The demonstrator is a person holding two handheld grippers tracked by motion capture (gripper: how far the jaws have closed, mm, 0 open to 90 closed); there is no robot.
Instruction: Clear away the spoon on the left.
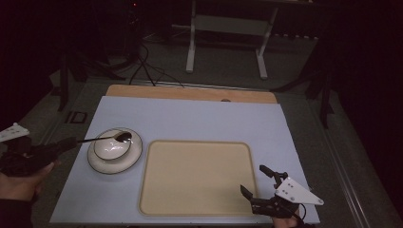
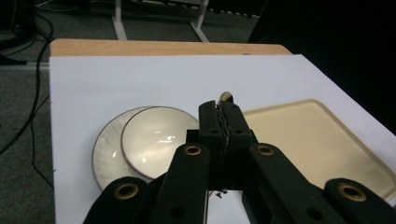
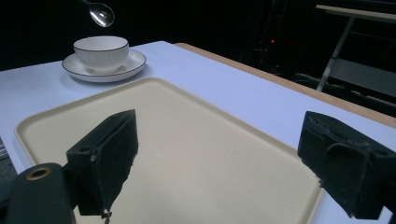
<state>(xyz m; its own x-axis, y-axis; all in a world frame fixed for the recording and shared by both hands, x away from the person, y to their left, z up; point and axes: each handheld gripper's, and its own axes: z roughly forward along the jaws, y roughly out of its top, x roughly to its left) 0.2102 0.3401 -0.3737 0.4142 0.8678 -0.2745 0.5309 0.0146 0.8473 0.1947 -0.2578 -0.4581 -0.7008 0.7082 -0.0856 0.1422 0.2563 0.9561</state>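
A white bowl (image 1: pixel 110 148) (image 2: pixel 159 135) (image 3: pixel 100 51) with a dark rim sits on a matching saucer (image 1: pixel 101 166) (image 2: pixel 103 156) (image 3: pixel 135 61) at the table's left. A metal spoon (image 1: pixel 122 137) (image 3: pixel 102 14) hangs level over the bowl, handle pointing left; its tip (image 2: pixel 226 96) peeks past the jaws. My left gripper (image 1: pixel 71 141) (image 2: pixel 219 112) is shut on the spoon's handle. A cream tray (image 1: pixel 197 178) (image 2: pixel 317 140) (image 3: pixel 187 116) lies empty right of the saucer. My right gripper (image 1: pixel 253 179) (image 3: pixel 219 149) stands open above the tray's near right corner, with nothing between its jaws.
A pale sheet (image 1: pixel 190 118) covers the table, with a wooden strip (image 1: pixel 190 93) along the far edge. Beyond it, a white frame stand (image 1: pixel 228 28) and black cables (image 1: pixel 142 66) are on the dark floor.
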